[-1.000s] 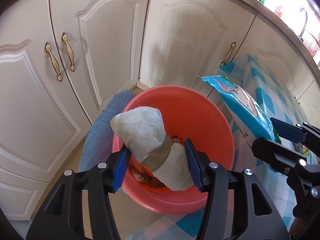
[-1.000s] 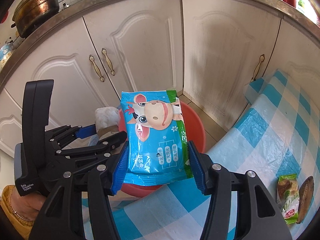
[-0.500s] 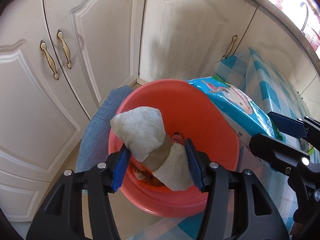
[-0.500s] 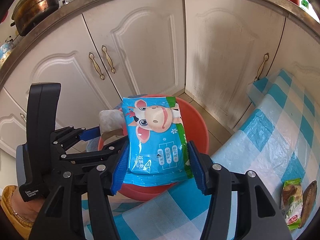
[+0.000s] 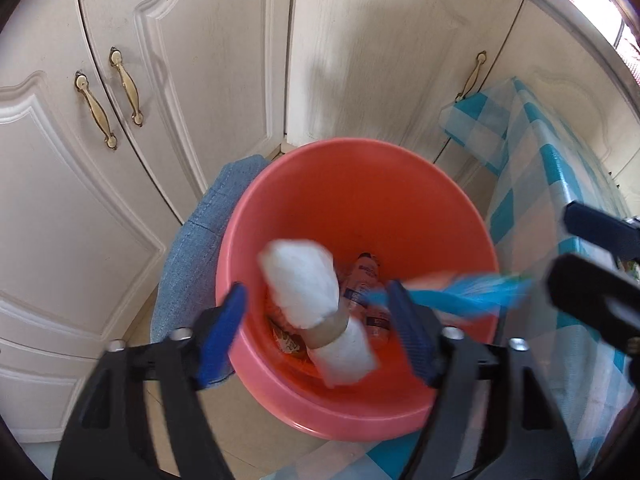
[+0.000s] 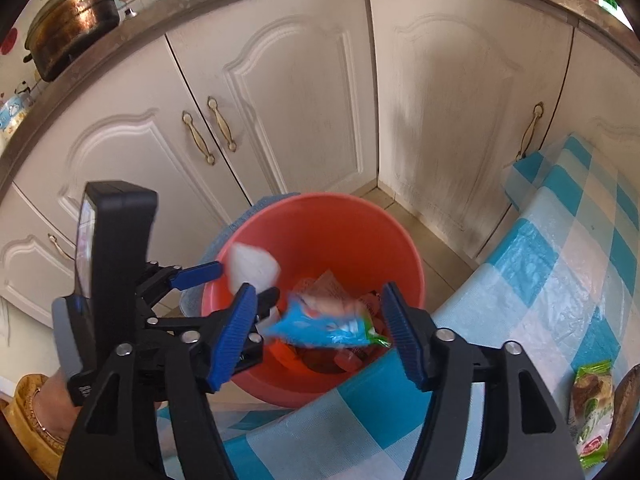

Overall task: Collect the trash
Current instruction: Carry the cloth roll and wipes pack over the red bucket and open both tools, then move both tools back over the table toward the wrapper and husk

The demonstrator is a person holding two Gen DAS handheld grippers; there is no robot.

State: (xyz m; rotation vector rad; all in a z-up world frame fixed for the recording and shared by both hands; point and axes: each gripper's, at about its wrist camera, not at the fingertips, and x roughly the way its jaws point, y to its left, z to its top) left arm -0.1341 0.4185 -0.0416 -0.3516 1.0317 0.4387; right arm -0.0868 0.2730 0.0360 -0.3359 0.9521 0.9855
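A: Big stuff first, quick. What's around?

B: White cabinet doors [image 5: 192, 92] with brass handles fill the back. Blue-and-white checked tablecloth [image 6: 560, 272] on my right side. On the counter top in the right wrist view, a dark metal pot [image 6: 74, 16].

A: And the bin?

B: Red-orange bucket [image 5: 360, 200] on the floor by the cabinets, right at the cloth's edge, with a piece of blue denim [image 5: 192, 248] at its left side. There are wrappers and scraps down in the bottom.

A: My left gripper?

B: Left gripper [image 5: 320, 336] is over the bucket, jaws have just been opening, now spread wide and released. The white tissue wad with the cardboard tube [image 5: 316, 300] sits between the blue pads but touches neither; it's blurred, inside the bucket's outline.

A: Right one?

B: Right gripper [image 6: 320, 332], same thing. Jaws have just been opening, released. The blue snack bag [image 6: 324, 322] is between the pads, clear of both, smeared with blur, over the bucket's inside. In the left wrist view it's a blue streak [image 5: 460, 292] across the bucket's right rim.

A: Anything small left?

B: A green wrapper [image 6: 592, 408] on the cloth, far right, with a brown thing just beside it, cut by the edge. My hand in a yellow sleeve [image 6: 36, 412] is at bottom left.
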